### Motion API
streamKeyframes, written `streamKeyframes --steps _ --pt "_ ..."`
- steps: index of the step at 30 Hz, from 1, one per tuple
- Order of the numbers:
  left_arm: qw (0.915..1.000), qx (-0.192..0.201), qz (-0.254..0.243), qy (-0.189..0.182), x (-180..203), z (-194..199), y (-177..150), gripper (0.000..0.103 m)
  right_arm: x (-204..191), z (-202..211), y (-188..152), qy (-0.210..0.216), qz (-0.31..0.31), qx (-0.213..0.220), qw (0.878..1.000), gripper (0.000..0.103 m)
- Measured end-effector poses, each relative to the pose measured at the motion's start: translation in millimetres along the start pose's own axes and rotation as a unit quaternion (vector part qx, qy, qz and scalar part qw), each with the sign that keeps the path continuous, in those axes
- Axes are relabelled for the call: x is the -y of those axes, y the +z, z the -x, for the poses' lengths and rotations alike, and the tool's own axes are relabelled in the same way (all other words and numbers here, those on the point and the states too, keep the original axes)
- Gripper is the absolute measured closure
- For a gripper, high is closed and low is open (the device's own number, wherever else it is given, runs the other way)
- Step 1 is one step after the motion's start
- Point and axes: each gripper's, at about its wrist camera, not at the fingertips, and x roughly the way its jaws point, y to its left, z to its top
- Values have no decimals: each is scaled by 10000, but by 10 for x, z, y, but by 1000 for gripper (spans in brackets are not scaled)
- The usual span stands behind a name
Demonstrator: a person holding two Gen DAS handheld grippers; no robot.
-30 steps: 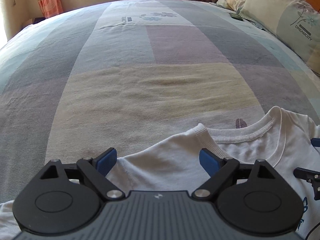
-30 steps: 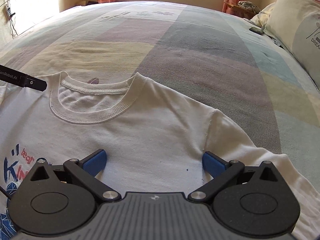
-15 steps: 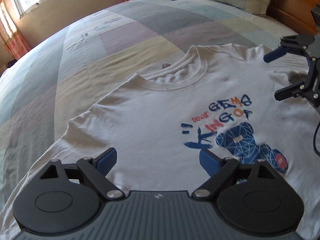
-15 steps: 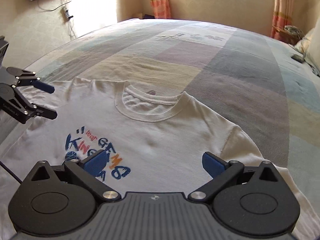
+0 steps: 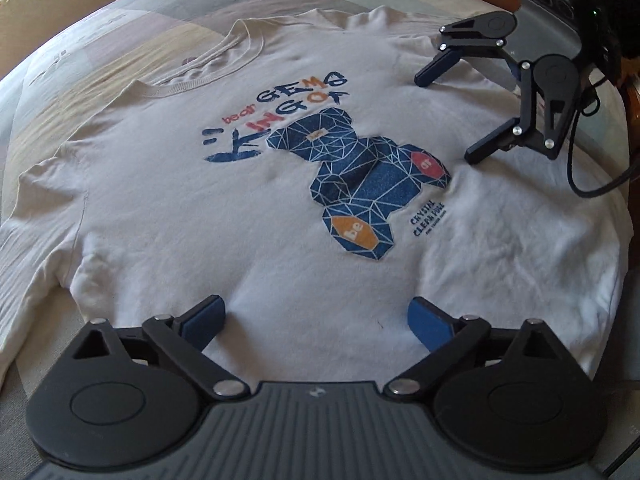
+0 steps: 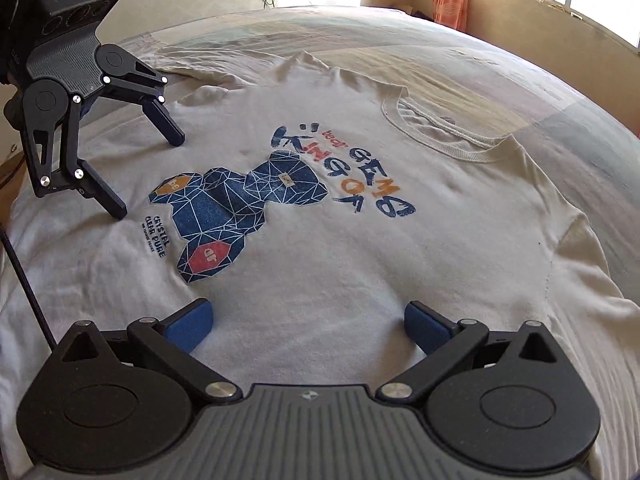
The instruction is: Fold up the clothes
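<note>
Left gripper: a second ago it looked along the bare bedspread with only the collar end of the shirt under its pads; now it faces across the chest from the shirt's side, the whole print ahead of it; jaws opening, already wide, nothing between them but flat cloth below; no grip.

T-shirt: white, spread face up on the patchwork bedspread; directly under and ahead of both tools; blue bear print ahead of the left pads, collar further ahead and to the left; one sleeve trails off left of the tool.

Right gripper: a second ago at the shoulder, looking past the collar; now turned to face the left tool across the shirt; jaws wide apart, empty, hovering over the plain cloth beside the print; from its side the left tool stands ahead at far left, fingertips low over the fabric.

Reading: both tools have swung from the neck end to opposite sides of the body; smoothing looks finished, no fold made yet; likely next is pinching a side edge or sleeve to carry it across.
</note>
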Motion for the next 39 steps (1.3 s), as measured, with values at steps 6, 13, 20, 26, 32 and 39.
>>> streamKeyframes --steps 6,13,20,26,32,39 --pt "9990 -435 79 28 -23 162 -237 4 26 -30 81 59 62 -421 9991 0" --pt "9981 -567 214 102 2 219 -356 4 19 -63 152 53 107 -778 9969 0" --pt "9988 -465 9 154 135 308 -146 4 12 -32 119 -17 44 -821 9966 0" --pt "9991 63 -263 -322 425 191 206 4 -2 -35 110 -74 1 -775 9970 0" --pt "9970 -63 -580 -502 567 37 21 4 -12 -7 79 -86 19 -678 9977 0" --pt "9942 -619 -767 -420 408 286 -283 2 -82 226 -21 -83 45 -825 9965 0"
